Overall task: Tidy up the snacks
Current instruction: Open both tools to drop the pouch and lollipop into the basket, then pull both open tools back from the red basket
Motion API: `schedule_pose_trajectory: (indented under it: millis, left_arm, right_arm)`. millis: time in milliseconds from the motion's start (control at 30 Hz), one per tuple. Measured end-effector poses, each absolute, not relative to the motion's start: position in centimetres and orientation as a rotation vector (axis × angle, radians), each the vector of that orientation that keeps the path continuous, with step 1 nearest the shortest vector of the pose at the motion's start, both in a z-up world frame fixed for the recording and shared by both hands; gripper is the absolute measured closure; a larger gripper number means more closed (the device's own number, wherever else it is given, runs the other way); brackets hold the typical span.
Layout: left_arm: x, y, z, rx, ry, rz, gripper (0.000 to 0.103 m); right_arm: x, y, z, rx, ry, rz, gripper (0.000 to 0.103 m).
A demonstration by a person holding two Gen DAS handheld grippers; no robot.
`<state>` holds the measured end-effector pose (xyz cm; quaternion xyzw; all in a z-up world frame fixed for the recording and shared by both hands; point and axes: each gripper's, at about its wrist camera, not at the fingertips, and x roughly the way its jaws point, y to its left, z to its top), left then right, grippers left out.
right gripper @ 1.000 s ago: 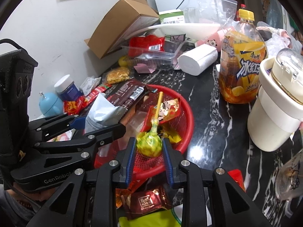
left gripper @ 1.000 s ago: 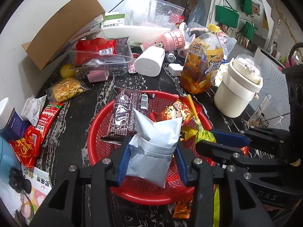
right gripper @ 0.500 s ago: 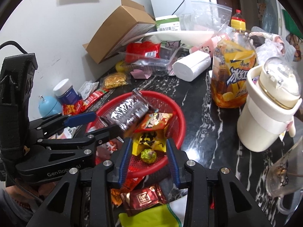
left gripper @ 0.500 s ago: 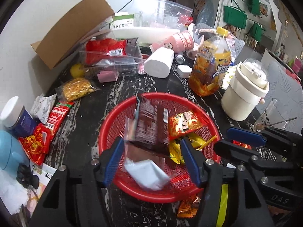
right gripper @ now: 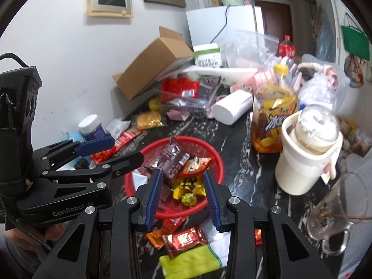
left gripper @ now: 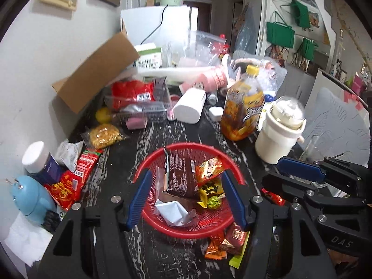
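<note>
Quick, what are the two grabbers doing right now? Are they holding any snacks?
Left gripper: open, holding nothing, jaws wide above the red basket.
Right gripper: open, holding nothing, also above the basket.

light: bright, even indoor | edges: fisheye bending, black corners | blur: slight, far clutter

— Where was there room to pass?
— Above the red basket [left gripper: 234,171] and on the dark tabletop [left gripper: 148,139] just behind it.
— What stood in the way?
— The juice bottle [right gripper: 273,121] and white jug [right gripper: 307,153] crowded the right; loose packets [left gripper: 76,176] lined the left.
</note>
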<state>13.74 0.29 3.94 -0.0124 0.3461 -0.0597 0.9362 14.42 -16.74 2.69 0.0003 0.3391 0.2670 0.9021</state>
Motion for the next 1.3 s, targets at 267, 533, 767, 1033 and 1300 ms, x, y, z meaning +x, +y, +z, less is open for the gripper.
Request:
schedule_pose_trajectory:
  millis: [267, 533, 767, 1033, 1300]
  left_arm:
    - [10.1, 0.0, 6.6, -0.017, 0.647, -0.129, 0.042]
    - [6.4, -0.4, 8.2, -0.005, 0.613, -0.147, 0.042]
    - [4.0, -1.2, 8.5, 0.009, 0.610, -0.178, 0.042]
    - [1.6, -2.4, 7.6, 0.009, 0.629, -0.225, 0.041]
    - [0.9, -3.6, 5.1, 0.008, 0.691, -0.274, 0.041]
  right_arm:
    - [10.8, -17.3, 5.3, -0.006, 0.640, 0.533, 0.065]
    - [6.7, -18.2, 7.2, -0.010, 0.588, 0.502, 0.055]
    - [3.6, -18.8, 8.0, -0.013, 0.563, 0.480, 0.048]
    - [1.3, -19.9, 7.2, -0.005, 0.581, 0.442, 0.045]
    - [0.3, -21.0, 4.4, 0.014, 0.644, 0.409, 0.045]
